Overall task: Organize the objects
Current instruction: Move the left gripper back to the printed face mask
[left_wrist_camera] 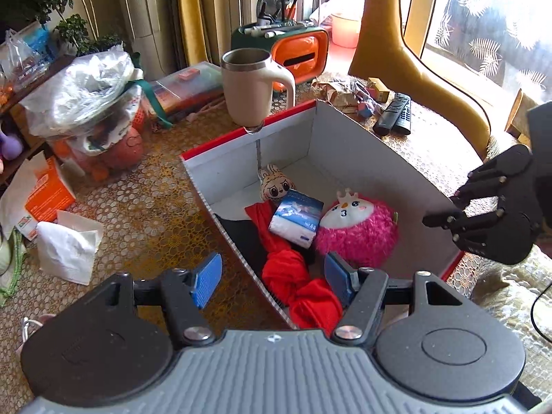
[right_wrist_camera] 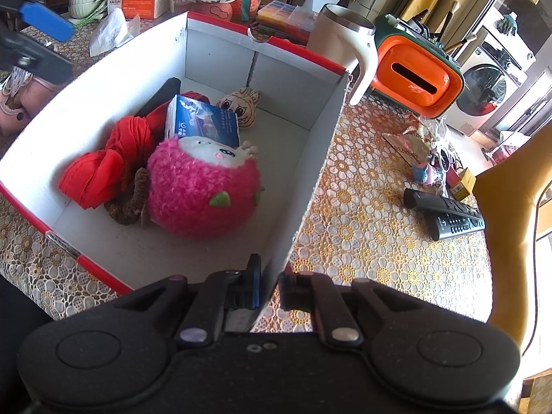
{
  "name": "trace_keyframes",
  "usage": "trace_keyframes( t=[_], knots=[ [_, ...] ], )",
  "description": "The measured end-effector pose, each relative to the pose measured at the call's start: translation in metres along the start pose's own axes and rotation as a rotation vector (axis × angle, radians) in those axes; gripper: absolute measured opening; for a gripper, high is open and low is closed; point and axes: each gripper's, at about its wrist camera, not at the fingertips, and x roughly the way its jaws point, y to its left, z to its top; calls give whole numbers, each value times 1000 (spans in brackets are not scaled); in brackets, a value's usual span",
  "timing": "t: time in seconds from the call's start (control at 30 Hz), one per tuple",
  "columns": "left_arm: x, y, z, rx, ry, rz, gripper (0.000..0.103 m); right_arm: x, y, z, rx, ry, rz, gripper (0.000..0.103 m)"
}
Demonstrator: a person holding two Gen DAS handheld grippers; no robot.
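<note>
A white cardboard box with a red rim [left_wrist_camera: 248, 134] [right_wrist_camera: 293, 51] stands on the table. Inside lie a pink plush ball [left_wrist_camera: 358, 231] [right_wrist_camera: 203, 189], a red cloth [left_wrist_camera: 293, 276] [right_wrist_camera: 114, 158], a blue tissue pack [left_wrist_camera: 298, 219] [right_wrist_camera: 203, 120] and a small bunny plush [left_wrist_camera: 276, 183] [right_wrist_camera: 241, 103]. My left gripper [left_wrist_camera: 272, 276] is open over the box's near wall, above the red cloth. My right gripper [right_wrist_camera: 270, 286] is shut on the box's right wall [right_wrist_camera: 310, 179]; it also shows at the right in the left wrist view [left_wrist_camera: 483, 207].
A beige mug [left_wrist_camera: 252, 86] [right_wrist_camera: 341, 41] stands behind the box. An orange tissue holder [left_wrist_camera: 296, 51] [right_wrist_camera: 417, 79], two remotes [left_wrist_camera: 395, 114] [right_wrist_camera: 448, 214], snack wrappers [right_wrist_camera: 410, 141], a plastic bag of items [left_wrist_camera: 86, 103] and white tissues [left_wrist_camera: 69, 248] crowd the table. A yellow chair [left_wrist_camera: 414, 69] is at the right.
</note>
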Motion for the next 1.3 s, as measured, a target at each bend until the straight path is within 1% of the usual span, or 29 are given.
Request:
trace_keyframes(
  t=[0.2,0.27,0.43,0.47,0.53,0.73,0.83,0.9,0.93,0.97,1.07,1.2,1.3],
  knots=[
    [-36,22,-24,-31,-23,17,65,0,2,0,1,7,-8,9],
    [-47,30,-33,-43,-28,30,70,0,2,0,1,9,-9,9],
    [-69,58,-56,-99,-37,59,75,-1,3,1,3,14,-11,9],
    [-73,64,-60,-114,-37,67,78,-1,3,1,3,15,-11,10],
    [-79,77,-70,-142,-37,91,82,-2,3,1,3,15,-12,10],
    [-89,120,-92,-242,-33,178,83,-2,4,0,4,16,-14,11],
    [-86,143,-99,-294,-30,225,85,-2,5,1,2,19,-18,11],
    [-80,158,-104,-331,-27,256,91,-2,5,1,0,20,-21,12],
    [-76,164,-106,-352,-22,266,96,-2,5,1,0,21,-22,12],
    [-71,171,-108,-370,-17,268,98,-2,5,1,-1,22,-23,12],
    [-55,189,-116,-424,1,283,99,-1,5,1,-1,24,-27,12],
    [-27,207,-123,-491,41,336,99,-1,6,2,1,27,-31,12],
    [-11,217,-127,-551,58,351,99,0,6,2,2,28,-32,12]
  ],
)
